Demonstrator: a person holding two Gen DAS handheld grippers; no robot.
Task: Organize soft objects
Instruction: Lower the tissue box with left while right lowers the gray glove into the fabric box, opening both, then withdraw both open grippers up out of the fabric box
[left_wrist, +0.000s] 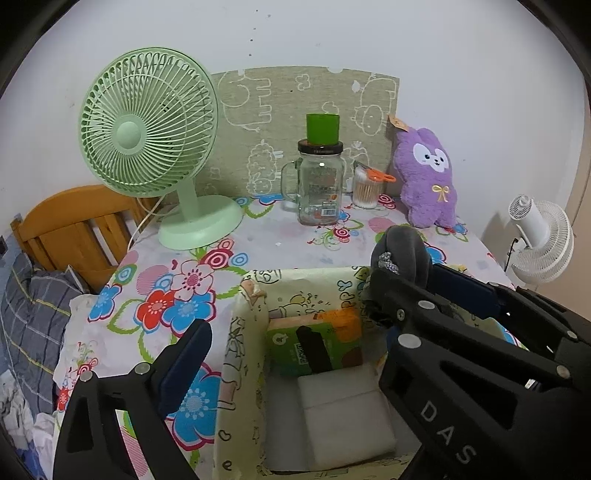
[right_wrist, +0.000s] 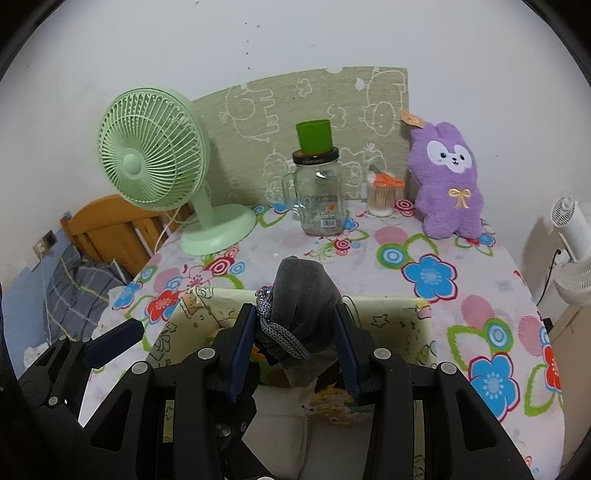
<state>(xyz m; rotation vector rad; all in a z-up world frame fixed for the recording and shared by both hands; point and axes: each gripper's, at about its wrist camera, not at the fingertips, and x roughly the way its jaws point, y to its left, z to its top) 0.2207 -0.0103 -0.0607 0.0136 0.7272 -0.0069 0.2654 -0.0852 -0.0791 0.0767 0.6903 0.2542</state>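
My right gripper (right_wrist: 295, 328) is shut on a grey soft pouch (right_wrist: 303, 291) with a braided drawstring and holds it above the far rim of the yellow cartoon-print fabric box (right_wrist: 399, 314). In the left wrist view the same pouch (left_wrist: 404, 247) sits between the right gripper's pads (left_wrist: 461, 291). My left gripper (left_wrist: 295, 332) is open and empty over the box (left_wrist: 243, 332), its left finger (left_wrist: 188, 354) outside the box's left wall. Inside the box lie a green tissue pack (left_wrist: 314, 343) and a white foam block (left_wrist: 343, 417). A purple plush bunny (right_wrist: 448, 181) stands at the back right.
A green desk fan (left_wrist: 147, 125) stands at the back left of the floral tablecloth (right_wrist: 424, 258). A glass jar with a green cup on top (left_wrist: 321, 184) and a cotton swab holder (left_wrist: 367, 188) stand at the back. A white fan (left_wrist: 541, 236) is off the table's right edge.
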